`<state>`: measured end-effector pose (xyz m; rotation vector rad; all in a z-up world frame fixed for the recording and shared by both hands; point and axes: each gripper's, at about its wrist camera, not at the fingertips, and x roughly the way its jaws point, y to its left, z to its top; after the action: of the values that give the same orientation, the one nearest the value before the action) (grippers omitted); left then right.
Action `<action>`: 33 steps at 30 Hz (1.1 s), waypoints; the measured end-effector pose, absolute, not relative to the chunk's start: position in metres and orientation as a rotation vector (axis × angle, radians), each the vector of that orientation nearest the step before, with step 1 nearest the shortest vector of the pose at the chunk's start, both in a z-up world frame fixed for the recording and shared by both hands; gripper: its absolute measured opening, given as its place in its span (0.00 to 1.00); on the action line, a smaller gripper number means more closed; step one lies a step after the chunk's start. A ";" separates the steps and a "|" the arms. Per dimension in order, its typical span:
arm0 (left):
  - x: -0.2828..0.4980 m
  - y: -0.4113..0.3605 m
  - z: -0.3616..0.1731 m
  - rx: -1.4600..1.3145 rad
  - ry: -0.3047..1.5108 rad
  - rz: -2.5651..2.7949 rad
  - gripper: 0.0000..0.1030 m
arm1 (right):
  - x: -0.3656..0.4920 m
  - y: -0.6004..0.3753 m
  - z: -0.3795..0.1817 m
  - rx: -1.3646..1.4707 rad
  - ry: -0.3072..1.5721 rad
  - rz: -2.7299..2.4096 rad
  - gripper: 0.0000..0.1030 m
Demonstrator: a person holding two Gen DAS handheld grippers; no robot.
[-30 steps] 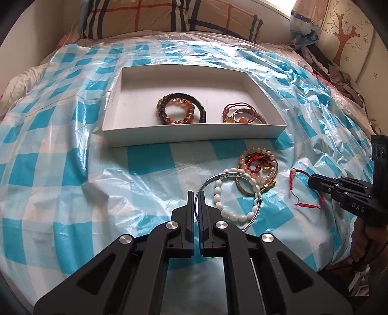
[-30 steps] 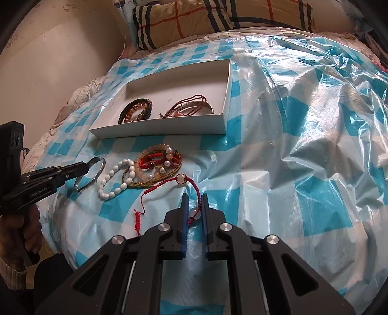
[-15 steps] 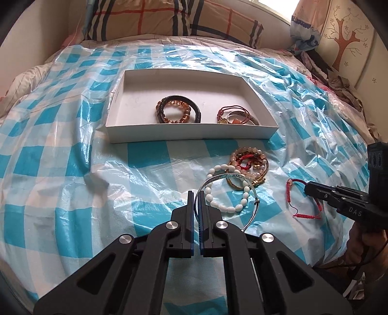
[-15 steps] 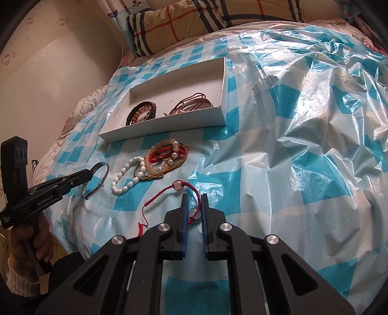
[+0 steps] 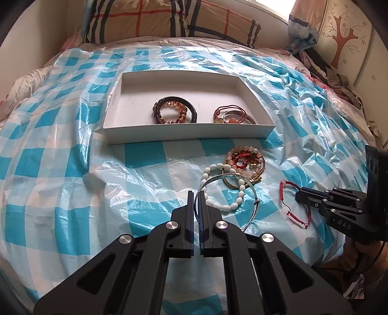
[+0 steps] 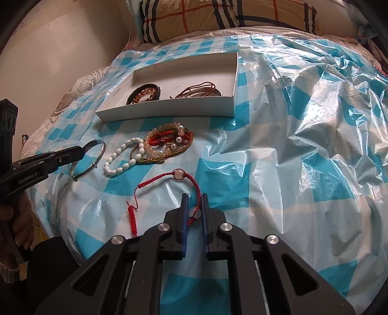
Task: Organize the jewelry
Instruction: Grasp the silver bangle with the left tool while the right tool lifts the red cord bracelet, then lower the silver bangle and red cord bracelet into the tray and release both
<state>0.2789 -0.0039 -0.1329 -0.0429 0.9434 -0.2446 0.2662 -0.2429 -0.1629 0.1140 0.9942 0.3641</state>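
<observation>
My left gripper (image 5: 196,193) is shut on a silver bangle (image 5: 228,178) and holds it above the bed; the bangle also shows in the right wrist view (image 6: 97,155). My right gripper (image 6: 193,197) is shut on a red cord bracelet (image 6: 167,177), whose tail hangs to the left. That bracelet also shows in the left wrist view (image 5: 286,193). A white bead bracelet (image 5: 225,189) and a pile of mixed bracelets (image 5: 245,162) lie on the blue checked sheet. A white tray (image 5: 189,133) behind them holds an amber bead bracelet (image 5: 172,112) and brown cord pieces (image 5: 232,114).
The bed is covered with crinkled blue and white checked plastic (image 6: 303,145). Plaid pillows (image 5: 169,21) lie at the head. A wall (image 6: 60,48) stands at the left, and clothes (image 5: 334,80) are heaped at the far right.
Both grippers have risen and drawn back from the bed with their bracelets. The tray and jewelry pile look farther away. The red cord now hangs clear of the sheet.
</observation>
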 end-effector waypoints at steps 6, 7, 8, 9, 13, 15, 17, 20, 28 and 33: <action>0.273 -0.005 -0.125 -0.037 0.922 -0.247 0.03 | 0.260 -0.253 -0.141 0.203 0.939 0.388 0.10; 0.272 -0.006 -0.124 -0.034 0.919 -0.246 0.03 | 0.260 -0.253 -0.136 0.215 0.926 0.394 0.10; 0.272 -0.006 -0.123 -0.031 0.916 -0.246 0.03 | 0.260 -0.254 -0.132 0.225 0.914 0.400 0.10; 0.271 -0.007 -0.123 -0.029 0.914 -0.246 0.03 | 0.260 -0.254 -0.128 0.234 0.902 0.404 0.10; 0.269 -0.008 -0.120 -0.014 0.901 -0.237 0.03 | 0.261 -0.251 -0.114 0.257 0.865 0.423 0.10; 0.269 -0.008 -0.119 -0.007 0.895 -0.230 0.03 | 0.262 -0.249 -0.110 0.266 0.854 0.432 0.10; 0.268 -0.008 -0.117 -0.003 0.889 -0.225 0.03 | 0.262 -0.247 -0.106 0.270 0.846 0.442 0.10; 0.267 -0.007 -0.115 0.004 0.881 -0.217 0.03 | 0.262 -0.245 -0.101 0.270 0.833 0.453 0.10; 0.267 -0.008 -0.112 0.014 0.864 -0.207 0.03 | 0.266 -0.240 -0.091 0.273 0.802 0.472 0.10; 0.272 -0.007 -0.112 0.008 0.860 -0.205 0.03 | 0.273 -0.237 -0.087 0.272 0.784 0.478 0.10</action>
<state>0.2720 -0.0070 -0.1117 0.0076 0.8604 -0.2053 0.2727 -0.2372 -0.0873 0.2724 0.7836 0.4779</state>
